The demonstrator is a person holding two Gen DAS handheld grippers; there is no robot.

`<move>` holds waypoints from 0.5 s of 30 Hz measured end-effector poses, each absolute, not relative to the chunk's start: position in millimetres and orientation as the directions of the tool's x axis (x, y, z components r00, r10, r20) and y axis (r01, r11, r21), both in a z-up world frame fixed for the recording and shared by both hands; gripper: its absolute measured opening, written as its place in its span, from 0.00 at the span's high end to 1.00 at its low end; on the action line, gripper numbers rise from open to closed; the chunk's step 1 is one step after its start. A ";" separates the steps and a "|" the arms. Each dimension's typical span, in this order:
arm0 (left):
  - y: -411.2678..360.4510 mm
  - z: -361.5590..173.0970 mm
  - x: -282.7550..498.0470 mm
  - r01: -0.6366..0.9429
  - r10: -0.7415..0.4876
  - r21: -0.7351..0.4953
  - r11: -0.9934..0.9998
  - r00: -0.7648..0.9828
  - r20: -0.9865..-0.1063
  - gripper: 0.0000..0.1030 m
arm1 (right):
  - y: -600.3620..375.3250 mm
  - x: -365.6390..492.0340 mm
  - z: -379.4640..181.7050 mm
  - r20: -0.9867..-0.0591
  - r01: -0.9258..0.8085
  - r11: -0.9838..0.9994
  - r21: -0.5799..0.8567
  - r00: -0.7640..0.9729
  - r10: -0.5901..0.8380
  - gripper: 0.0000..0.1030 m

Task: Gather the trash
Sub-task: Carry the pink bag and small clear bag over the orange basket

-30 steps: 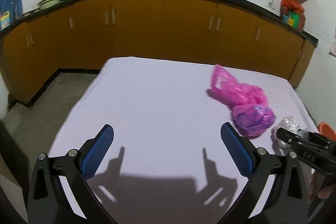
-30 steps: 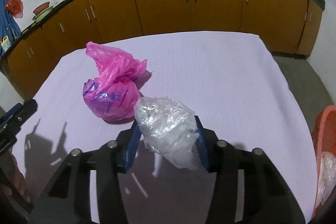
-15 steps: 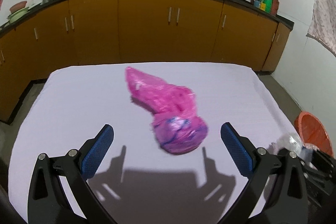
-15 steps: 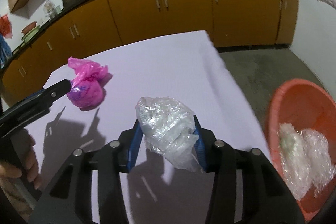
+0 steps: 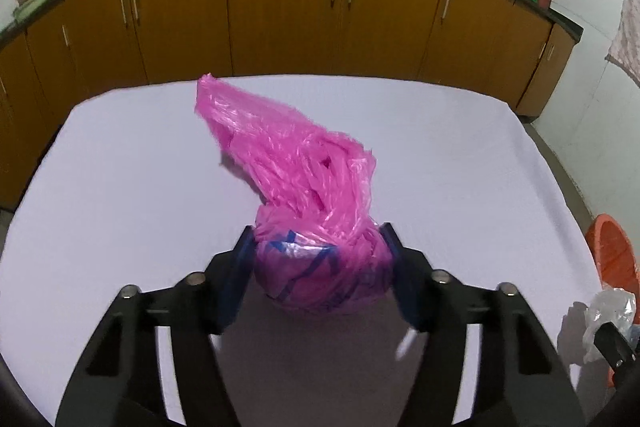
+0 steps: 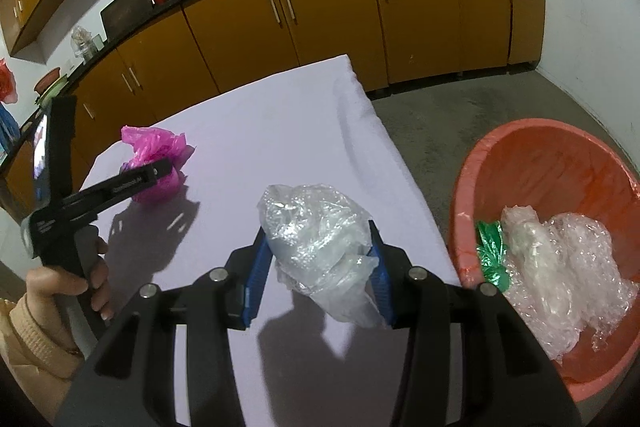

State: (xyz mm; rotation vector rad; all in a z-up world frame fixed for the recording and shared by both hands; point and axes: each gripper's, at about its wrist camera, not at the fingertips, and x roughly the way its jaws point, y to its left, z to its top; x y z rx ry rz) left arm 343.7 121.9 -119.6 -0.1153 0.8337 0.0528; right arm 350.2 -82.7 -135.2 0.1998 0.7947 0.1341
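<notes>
One pink bag (image 5: 320,227) on worktop (image 5: 120,187), left gripper (image 5: 320,267) fingers closing around its knotted base. Right gripper (image 6: 316,267) pinching one clear bag (image 6: 316,235), orange tub (image 6: 552,163) right.

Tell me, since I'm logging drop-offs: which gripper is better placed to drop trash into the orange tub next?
Right. The right gripper already holds the clear plastic wad beside the orange tub. The left gripper is closing around the pink bag mid-table.

Basin (image 6: 520,147) on floor, right of table (image 6: 280,115).
</notes>
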 end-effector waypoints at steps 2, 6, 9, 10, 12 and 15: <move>121.0 -117.1 338.2 -0.091 0.004 -0.078 0.993 0.676 -0.737 0.47 | -83.7 347.9 -133.3 -0.689 -0.046 0.974 0.220 0.699 0.189 0.56; 117.2 -108.6 327.6 -0.078 0.003 -0.070 0.995 0.691 -0.723 0.48 | -85.8 340.9 -127.1 -0.678 -0.048 0.978 0.202 0.714 0.175 0.56; 110.2 -99.3 318.0 -0.055 -0.014 -0.075 0.996 0.703 -0.711 0.48 | -89.0 335.5 -121.1 -0.666 -0.046 0.980 0.193 0.727 0.165 0.56; 106.6 -95.6 314.2 -0.046 -0.021 -0.076 0.996 0.708 -0.706 0.48 | -90.4 332.4 -118.2 -0.662 -0.044 0.982 0.186 0.733 0.158 0.56; 97.6 -89.0 309.2 -0.026 -0.033 -0.073 0.997 0.717 -0.697 0.48 | -93.5 325.9 -112.3 -0.653 -0.041 0.984 0.171 0.744 0.144 0.56; 82.2 -78.0 301.3 0.007 -0.051 -0.067 0.998 0.730 -0.682 0.48 | -96.8 314.9 -102.2 -0.637 -0.033 0.990 0.137 0.763 0.114 0.56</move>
